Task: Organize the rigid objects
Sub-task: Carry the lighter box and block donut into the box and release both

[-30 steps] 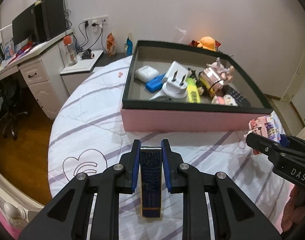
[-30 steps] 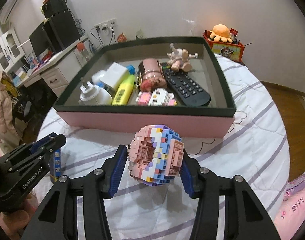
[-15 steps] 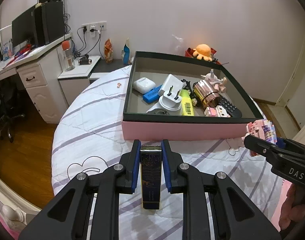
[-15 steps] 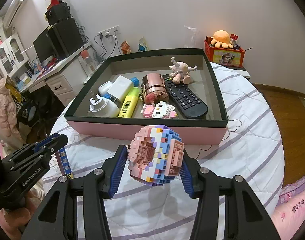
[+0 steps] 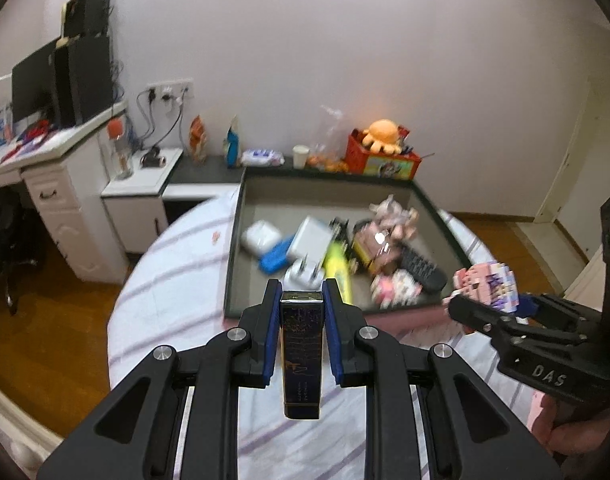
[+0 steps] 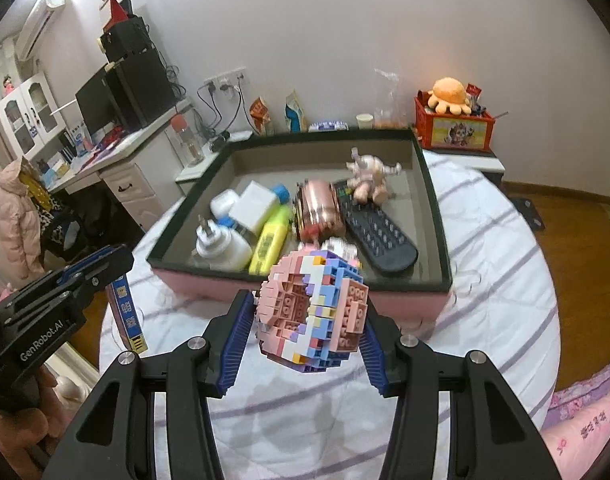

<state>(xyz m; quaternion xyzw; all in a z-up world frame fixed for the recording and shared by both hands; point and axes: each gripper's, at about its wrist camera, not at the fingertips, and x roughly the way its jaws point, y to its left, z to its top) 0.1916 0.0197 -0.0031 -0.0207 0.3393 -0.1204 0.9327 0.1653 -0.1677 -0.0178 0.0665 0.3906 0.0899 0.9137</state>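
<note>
My left gripper [image 5: 303, 294] is shut on a slim dark blue box [image 5: 301, 356] with gold print, held in the air in front of the tray. The same box [image 6: 125, 316] hangs from the left gripper [image 6: 119, 258] at the left of the right wrist view. A pink, blue and white brick model [image 6: 311, 310] sits clamped in my right gripper [image 6: 309, 308], also lifted above the bed; this model [image 5: 487, 286] shows at the right of the left wrist view. Ahead lies the dark-rimmed pink tray [image 6: 441, 236] holding a remote [image 6: 375, 236], a yellow highlighter [image 6: 271, 242], white plugs and a copper can [image 6: 319, 212].
The tray rests on a round bed with a white, purple-striped cover [image 6: 501, 264]. A white desk [image 5: 57, 184] with a monitor stands at the left, a nightstand and a red box with an orange plush [image 6: 451, 118] behind. Wooden floor surrounds the bed.
Both grippers have risen with their loads still held; the tray now appears lower and farther below them in each view, and more of the wall and floor shows.
</note>
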